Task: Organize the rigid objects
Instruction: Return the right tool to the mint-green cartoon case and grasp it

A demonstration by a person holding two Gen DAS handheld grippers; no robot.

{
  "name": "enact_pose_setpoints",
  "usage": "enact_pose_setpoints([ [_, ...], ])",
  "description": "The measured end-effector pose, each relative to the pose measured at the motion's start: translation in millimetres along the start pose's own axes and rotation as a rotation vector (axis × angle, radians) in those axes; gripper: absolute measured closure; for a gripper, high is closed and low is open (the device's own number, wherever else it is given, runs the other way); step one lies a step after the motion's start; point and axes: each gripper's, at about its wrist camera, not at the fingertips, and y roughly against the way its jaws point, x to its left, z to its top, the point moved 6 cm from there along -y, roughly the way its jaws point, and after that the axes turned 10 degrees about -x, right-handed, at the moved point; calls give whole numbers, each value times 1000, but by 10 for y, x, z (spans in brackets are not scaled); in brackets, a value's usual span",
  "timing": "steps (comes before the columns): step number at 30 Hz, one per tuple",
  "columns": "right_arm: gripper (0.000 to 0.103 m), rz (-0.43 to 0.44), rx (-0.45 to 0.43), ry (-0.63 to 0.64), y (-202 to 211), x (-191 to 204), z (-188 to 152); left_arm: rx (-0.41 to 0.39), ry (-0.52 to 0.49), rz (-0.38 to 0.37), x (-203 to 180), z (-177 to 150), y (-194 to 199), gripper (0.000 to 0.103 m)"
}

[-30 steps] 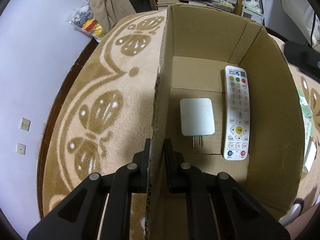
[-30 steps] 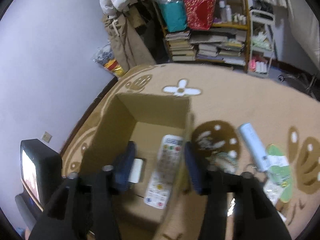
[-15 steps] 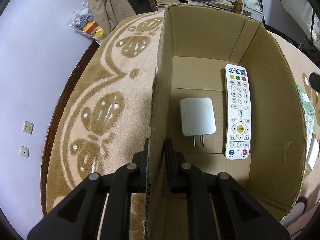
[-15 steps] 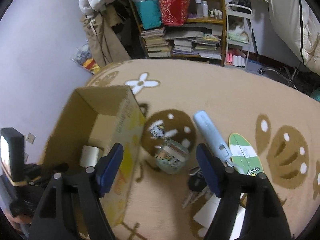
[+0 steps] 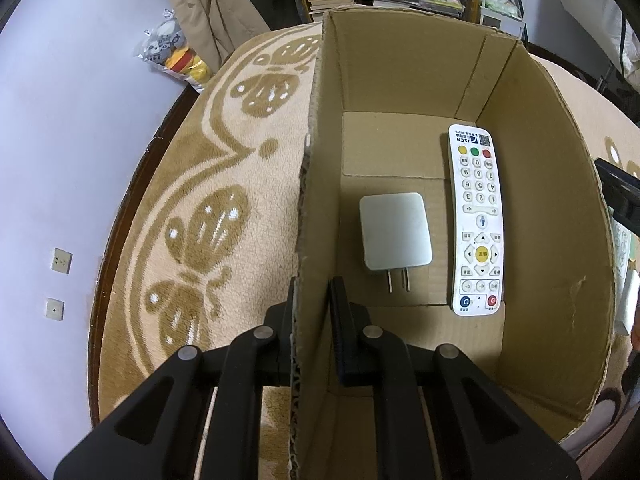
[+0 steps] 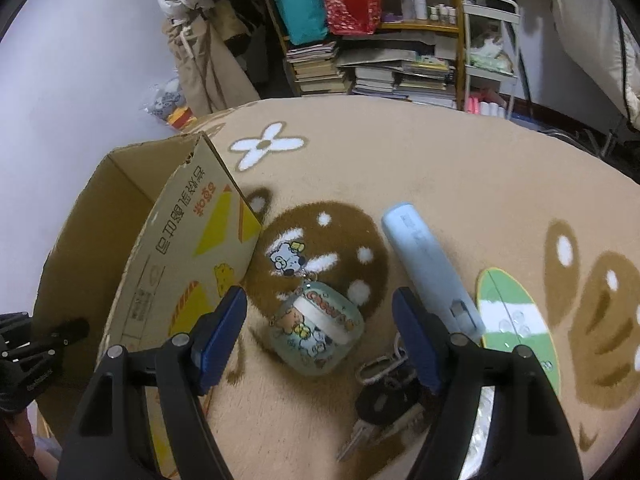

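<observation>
Cardboard box (image 5: pixel 532 184): matt brown corrugated board, fluting exposed along the cut wall edges; outer face printed yellow and orange. Remote control (image 5: pixel 478 220): smooth white plastic with coloured buttons. Charger (image 5: pixel 394 236): smooth white plastic body, two bare metal prongs. Carpet (image 6: pixel 420 160): thick, fuzzy pile cloth. Round case (image 6: pixel 318 328): glossy printed plastic. Keys (image 6: pixel 384 408): metal blades, black matt heads. Right gripper (image 6: pixel 320 336): matt black plastic frame, blue pads (image 6: pixel 218 334).
</observation>
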Motion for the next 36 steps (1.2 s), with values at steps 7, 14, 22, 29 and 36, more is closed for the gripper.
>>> enact_pose_setpoints([
  [7, 27, -5, 25, 44, -182, 39, -72, -2, -13, 9, -26, -10, 8, 91],
  [14, 36, -16, 58, 57, -306, 51, -202, -8, -30, 20, -43, -15, 17, 90],
  [22, 37, -48, 31, 106, -181, 96, -265, -8, -31, 22, -54, -19, 16, 90],
  [29, 37, -30, -7, 84, 92, 122, -295, -11, -35, 23, -40, -11, 27, 90],
  [36, 37, -3, -95, 59, 397, 199, -54, -10, -34, 24, -42, -14, 27, 90],
])
